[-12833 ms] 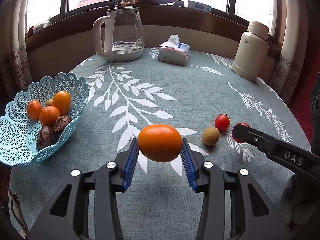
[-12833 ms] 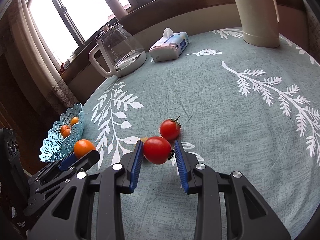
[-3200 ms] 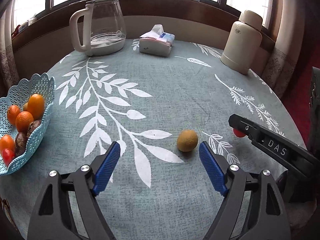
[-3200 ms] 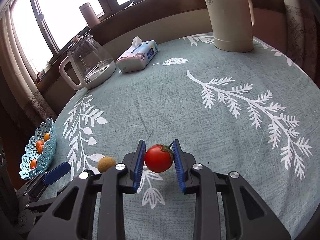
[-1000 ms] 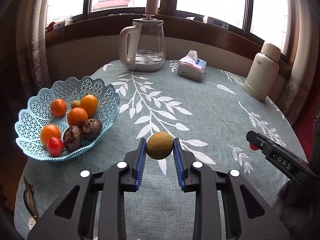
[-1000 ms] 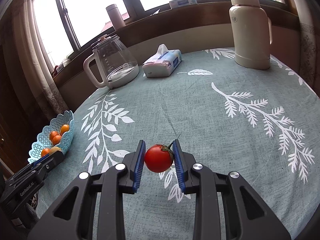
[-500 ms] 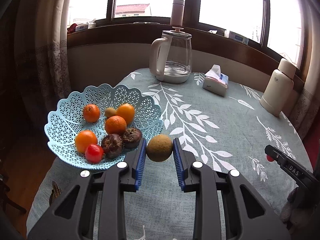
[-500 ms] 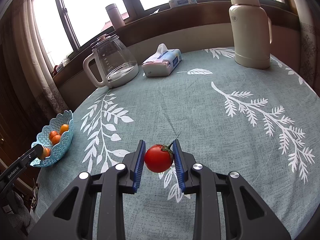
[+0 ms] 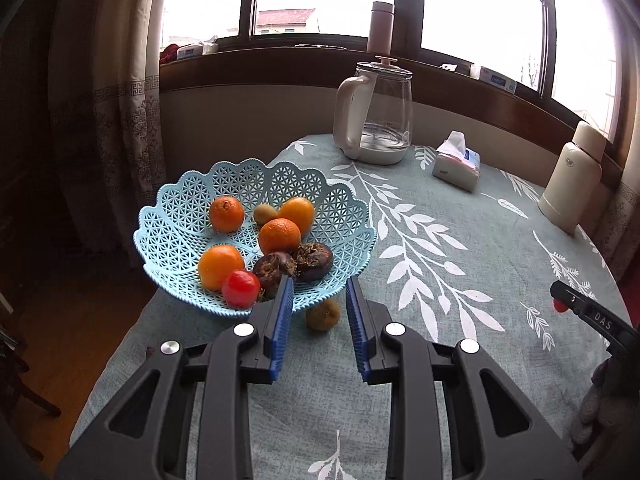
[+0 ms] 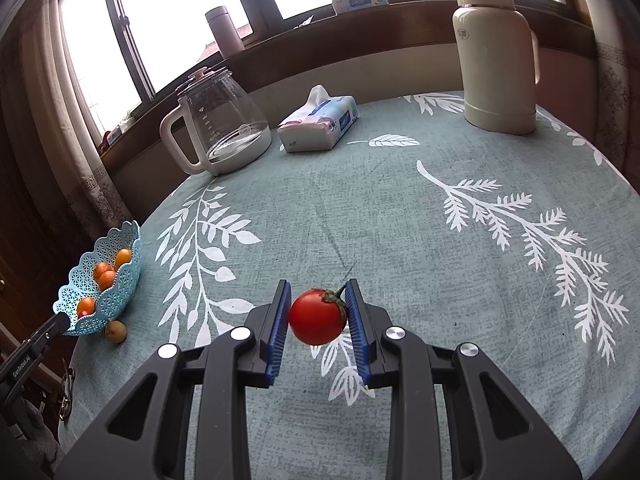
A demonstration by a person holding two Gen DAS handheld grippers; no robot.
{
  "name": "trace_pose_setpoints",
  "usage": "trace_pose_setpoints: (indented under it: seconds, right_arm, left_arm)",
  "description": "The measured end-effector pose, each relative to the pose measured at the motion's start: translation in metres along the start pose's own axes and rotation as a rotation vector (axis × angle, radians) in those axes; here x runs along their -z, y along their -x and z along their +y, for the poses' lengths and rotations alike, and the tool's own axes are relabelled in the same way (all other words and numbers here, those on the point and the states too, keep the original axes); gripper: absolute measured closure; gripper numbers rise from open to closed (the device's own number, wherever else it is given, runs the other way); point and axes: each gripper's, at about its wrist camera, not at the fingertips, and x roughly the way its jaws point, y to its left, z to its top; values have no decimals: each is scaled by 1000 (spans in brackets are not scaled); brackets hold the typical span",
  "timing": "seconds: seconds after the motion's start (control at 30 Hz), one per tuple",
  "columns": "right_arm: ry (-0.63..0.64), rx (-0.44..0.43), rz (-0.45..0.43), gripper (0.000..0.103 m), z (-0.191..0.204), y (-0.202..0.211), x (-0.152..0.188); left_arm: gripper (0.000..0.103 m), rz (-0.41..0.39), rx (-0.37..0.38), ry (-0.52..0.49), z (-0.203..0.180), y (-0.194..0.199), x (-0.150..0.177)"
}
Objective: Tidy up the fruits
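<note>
Pale blue latticed plastic fruit basket (image 9: 352, 216), table's left edge: holds four oranges, two dark purple fruits, one small green-brown fruit, one red tomato (image 9: 241, 288). Round brown kiwi-like fruit (image 9: 323, 315), on the teal leaf-print tablecloth (image 9: 472, 360), just beside the basket's near rim. Left gripper (image 9: 319, 300): jaws apart, empty, above that fruit. Right gripper (image 10: 317, 305): clamped on a red stemmed tomato (image 10: 317, 316), raised above mid-table.

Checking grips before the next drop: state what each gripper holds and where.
Left gripper: nothing; its jaws stand open above the brown fruit on the table beside the basket. Right gripper: the red tomato, pinched across its sides.
</note>
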Motion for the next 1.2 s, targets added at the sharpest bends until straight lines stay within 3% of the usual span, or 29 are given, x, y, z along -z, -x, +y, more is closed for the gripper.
trace_pose_setpoints:
  seconds: [0.33,0.47,0.73,0.83,0.97,1.2]
  right_arm:
    - [-3,12,0,75,1,0,1]
    - [-7,13,0,75,0,0,0]
    - [-4,3,-4,74,1,2,0]
    - [-3,0,-3,74,2,2,0]
    - [-19,2,-3,74,-1,2,-1]
    - [-106,41,-1,73,-21,1,-5]
  left_arm:
    - [65,133,37,81,5,-31,27]
    - [44,134,18,116,5,-43,23]
    - [44,172,22,83,-10,-69,9]
    - [49,201,12,63,-16,-79,7]
    - [76,203,5,42,-21,-80,7]
    - [77,163,47,0,-31,-62,13]
